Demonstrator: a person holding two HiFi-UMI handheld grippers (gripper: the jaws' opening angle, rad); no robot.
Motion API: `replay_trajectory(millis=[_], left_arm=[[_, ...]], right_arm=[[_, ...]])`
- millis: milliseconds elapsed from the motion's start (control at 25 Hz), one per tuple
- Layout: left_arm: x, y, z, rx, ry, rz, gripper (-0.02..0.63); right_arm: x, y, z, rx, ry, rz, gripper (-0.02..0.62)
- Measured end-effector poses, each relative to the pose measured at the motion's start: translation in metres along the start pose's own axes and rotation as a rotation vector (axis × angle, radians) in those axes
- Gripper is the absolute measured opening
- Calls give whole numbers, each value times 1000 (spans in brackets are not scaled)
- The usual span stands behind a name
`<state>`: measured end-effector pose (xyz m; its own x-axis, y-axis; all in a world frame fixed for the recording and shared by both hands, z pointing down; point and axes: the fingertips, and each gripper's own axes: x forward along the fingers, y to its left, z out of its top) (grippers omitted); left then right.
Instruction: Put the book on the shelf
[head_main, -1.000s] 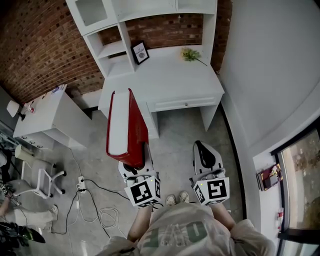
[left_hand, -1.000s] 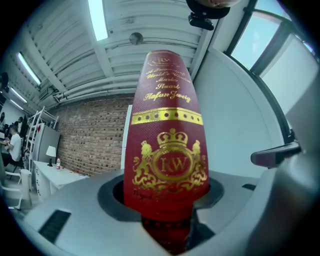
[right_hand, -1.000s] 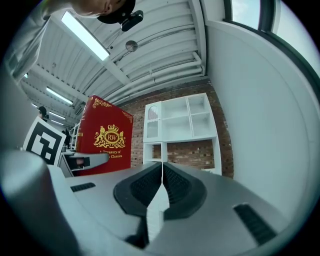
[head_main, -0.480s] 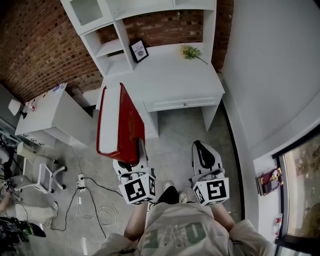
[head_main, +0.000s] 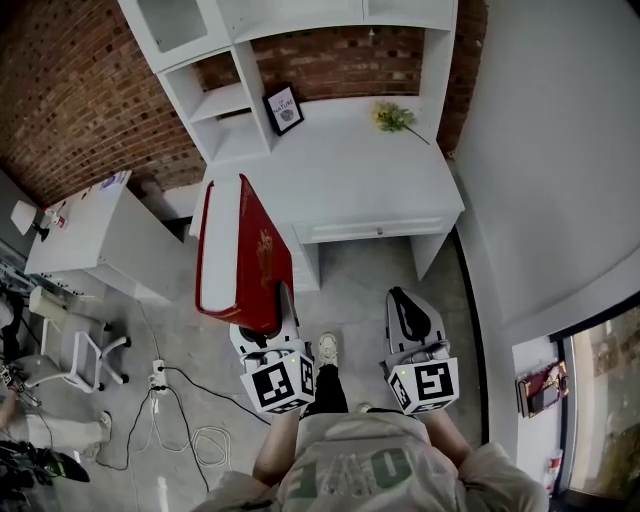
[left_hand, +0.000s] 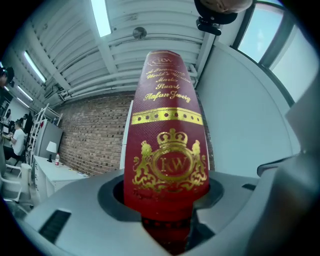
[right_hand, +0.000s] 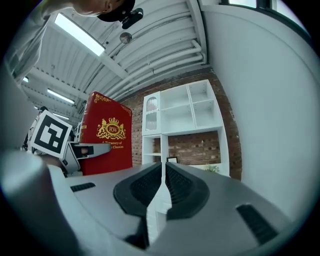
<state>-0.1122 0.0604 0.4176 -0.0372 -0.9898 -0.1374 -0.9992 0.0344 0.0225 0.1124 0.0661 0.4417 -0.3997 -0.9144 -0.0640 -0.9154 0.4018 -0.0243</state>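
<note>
A thick red book (head_main: 245, 255) with gold print stands upright in my left gripper (head_main: 268, 328), which is shut on its lower end. The left gripper view shows its spine (left_hand: 167, 150) with a gold crest rising from between the jaws. The book (right_hand: 106, 137) also shows at the left of the right gripper view. My right gripper (head_main: 408, 318) hangs beside it, shut and empty, its pads (right_hand: 176, 187) almost touching. Ahead stands the white shelf unit (head_main: 215, 100) over a white desk (head_main: 340, 180); the shelf (right_hand: 185, 125) also appears past the right jaws.
A small framed picture (head_main: 283, 108) and a sprig of green plant (head_main: 395, 117) rest on the desk. A second white desk (head_main: 95, 235) sits to the left, with a stool (head_main: 85, 355) and cables (head_main: 185, 400) on the floor. A grey wall runs along the right.
The view has shifted slightly nearer the desk, and the person's foot has stepped forward. The book has tipped a little to the right in the left gripper. The right gripper holds its place.
</note>
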Motion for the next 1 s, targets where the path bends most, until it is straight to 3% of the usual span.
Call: replay_trajectory(millis=[240,600,1000], left_arm=[[92,33,-7,-19,-25,-26,247],[242,77,-4,-36,-52,-89,247],[317,88,-13,-54,-10,-123,247]], right_arm=[[104,8,2,-45,5,17,17],[252,2,21,-62,-16,-35,17],[331,-15,28,-85,-6,-79,17]])
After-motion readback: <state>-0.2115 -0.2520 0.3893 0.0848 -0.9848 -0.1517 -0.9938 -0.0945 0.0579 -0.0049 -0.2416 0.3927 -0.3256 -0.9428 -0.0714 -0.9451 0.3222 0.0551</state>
